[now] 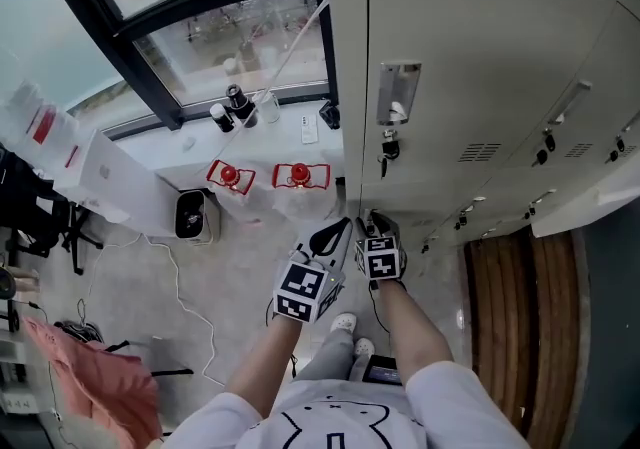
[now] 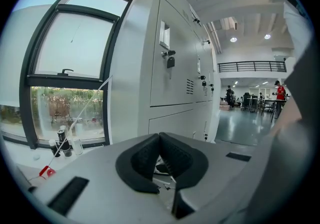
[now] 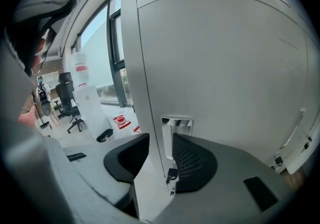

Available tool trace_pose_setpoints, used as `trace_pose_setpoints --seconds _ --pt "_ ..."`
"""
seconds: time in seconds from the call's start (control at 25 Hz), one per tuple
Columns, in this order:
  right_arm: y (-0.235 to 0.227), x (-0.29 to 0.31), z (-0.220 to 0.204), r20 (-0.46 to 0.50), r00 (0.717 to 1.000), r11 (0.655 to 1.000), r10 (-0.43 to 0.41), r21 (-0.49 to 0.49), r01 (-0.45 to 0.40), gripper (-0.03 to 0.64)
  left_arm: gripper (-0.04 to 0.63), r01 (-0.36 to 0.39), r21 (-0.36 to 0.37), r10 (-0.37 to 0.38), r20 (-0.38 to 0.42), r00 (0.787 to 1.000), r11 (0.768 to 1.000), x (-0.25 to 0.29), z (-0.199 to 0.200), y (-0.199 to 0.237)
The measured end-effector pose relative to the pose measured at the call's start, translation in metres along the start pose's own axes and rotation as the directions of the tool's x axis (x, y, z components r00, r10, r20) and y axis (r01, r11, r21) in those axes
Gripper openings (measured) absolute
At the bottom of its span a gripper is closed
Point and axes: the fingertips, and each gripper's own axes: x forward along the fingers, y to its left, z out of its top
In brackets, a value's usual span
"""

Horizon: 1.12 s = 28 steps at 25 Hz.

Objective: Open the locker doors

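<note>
Grey lockers [image 1: 480, 57] fill the right of the head view, doors flat against the front. The nearest door carries a chrome recessed handle [image 1: 398, 92] with a small padlock [image 1: 388, 149] under it. My right gripper [image 1: 375, 224] is held close to the locker's left corner, below that handle. In the right gripper view its jaws [image 3: 160, 154] stand open; the handle [image 3: 176, 135] and door edge show beyond the gap, and neither pad touches anything. My left gripper [image 1: 335, 235] sits beside it, away from the lockers, shut [image 2: 160, 140] with nothing held. It faces the same handle [image 2: 164, 33] and padlock [image 2: 170, 61].
Further locker doors with padlocks [image 1: 545, 147] run off to the right over a wooden strip [image 1: 520, 317]. Left of the lockers are a window sill with bottles [image 1: 238, 105], two red items [image 1: 300, 175], a black bin [image 1: 190, 214], floor cables and pink cloth [image 1: 100, 377]. People [image 2: 280, 91] stand far off.
</note>
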Motion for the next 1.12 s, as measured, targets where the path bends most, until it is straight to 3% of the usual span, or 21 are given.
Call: trace_pose_setpoints --seconds 0.36,0.52,0.88,1.12 --pt "0.004 0.009 0.009 -0.015 1.000 1.000 -0.016 -0.017 0.016 0.124 0.008 -0.005 -0.035 0.003 -0.042 0.999 0.999 0.006 -0.010 0.007" --pt "0.007 0.002 0.003 -0.016 1.000 1.000 -0.014 0.024 0.015 0.126 0.008 -0.007 -0.040 0.006 -0.037 0.999 0.999 0.002 -0.010 0.004" --pt "0.011 -0.033 -0.017 -0.013 1.000 1.000 -0.012 0.021 0.012 0.126 0.008 0.001 -0.065 -0.005 -0.048 0.999 0.998 -0.006 -0.023 -0.016" --pt "0.009 -0.069 -0.040 -0.037 0.999 0.998 0.026 -0.051 -0.028 0.109 0.008 0.033 -0.080 -0.038 -0.063 0.997 0.996 -0.007 -0.031 -0.044"
